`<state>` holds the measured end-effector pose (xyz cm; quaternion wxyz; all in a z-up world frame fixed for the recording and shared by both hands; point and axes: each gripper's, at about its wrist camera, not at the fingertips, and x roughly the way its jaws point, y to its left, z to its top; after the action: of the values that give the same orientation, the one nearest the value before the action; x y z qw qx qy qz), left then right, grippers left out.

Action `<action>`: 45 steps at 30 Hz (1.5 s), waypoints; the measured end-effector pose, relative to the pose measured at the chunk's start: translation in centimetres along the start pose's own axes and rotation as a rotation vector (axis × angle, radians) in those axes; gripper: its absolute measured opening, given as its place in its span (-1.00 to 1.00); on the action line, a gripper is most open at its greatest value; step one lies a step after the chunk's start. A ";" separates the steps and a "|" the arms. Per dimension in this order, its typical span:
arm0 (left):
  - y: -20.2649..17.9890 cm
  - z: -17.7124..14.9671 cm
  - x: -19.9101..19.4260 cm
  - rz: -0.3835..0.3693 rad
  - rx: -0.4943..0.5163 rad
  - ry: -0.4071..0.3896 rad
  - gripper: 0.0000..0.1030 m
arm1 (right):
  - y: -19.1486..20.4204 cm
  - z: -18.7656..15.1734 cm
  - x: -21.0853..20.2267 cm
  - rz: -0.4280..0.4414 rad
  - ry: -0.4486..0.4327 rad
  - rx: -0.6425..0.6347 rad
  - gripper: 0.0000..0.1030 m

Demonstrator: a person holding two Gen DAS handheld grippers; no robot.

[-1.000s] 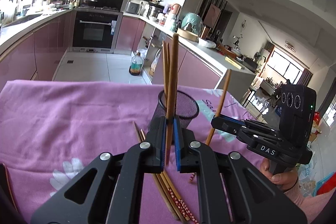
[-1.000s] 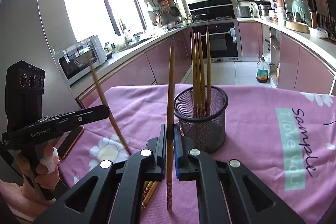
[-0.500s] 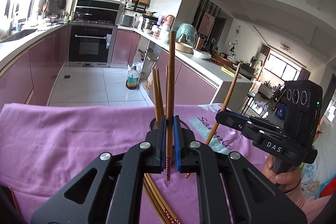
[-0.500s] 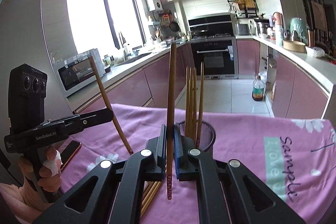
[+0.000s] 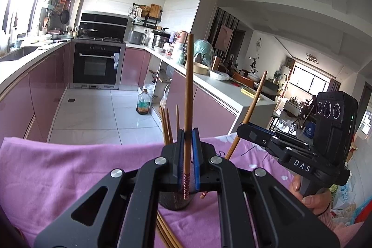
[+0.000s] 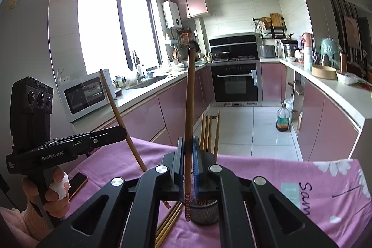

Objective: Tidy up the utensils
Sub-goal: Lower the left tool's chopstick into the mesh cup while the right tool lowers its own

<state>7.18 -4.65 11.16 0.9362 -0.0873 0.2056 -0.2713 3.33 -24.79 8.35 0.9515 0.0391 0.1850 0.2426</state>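
Observation:
My left gripper is shut on a brown chopstick held upright, its patterned tip just above the black mesh holder, which my fingers mostly hide. My right gripper is shut on another upright chopstick, its tip beside the mesh holder. Several chopsticks stand in the holder. More chopsticks lie on the purple cloth left of it. Each gripper shows in the other view, the right one and the left one.
The table carries a purple flowered cloth. A dark phone lies at its left edge. Behind are pink kitchen cabinets, an oven, a microwave and a bottle on the floor.
Both grippers have risen and tilted upward with their chopsticks. The mesh holder has dropped low in both views and is now largely behind the fingers.

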 end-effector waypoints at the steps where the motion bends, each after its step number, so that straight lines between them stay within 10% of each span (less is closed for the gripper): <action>1: -0.1 0.2 0.1 0.000 0.002 -0.004 -0.86 | 0.0 0.1 0.0 0.000 -0.003 -0.002 -0.89; 45: 1.8 -2.4 8.8 0.063 0.052 0.249 -0.86 | -2.9 -2.4 9.0 -0.094 0.230 0.039 -0.89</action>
<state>13.79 -8.04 5.54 0.9134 -0.0221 0.3157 -0.2559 11.07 -23.12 2.69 0.9334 0.0205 0.2993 0.1968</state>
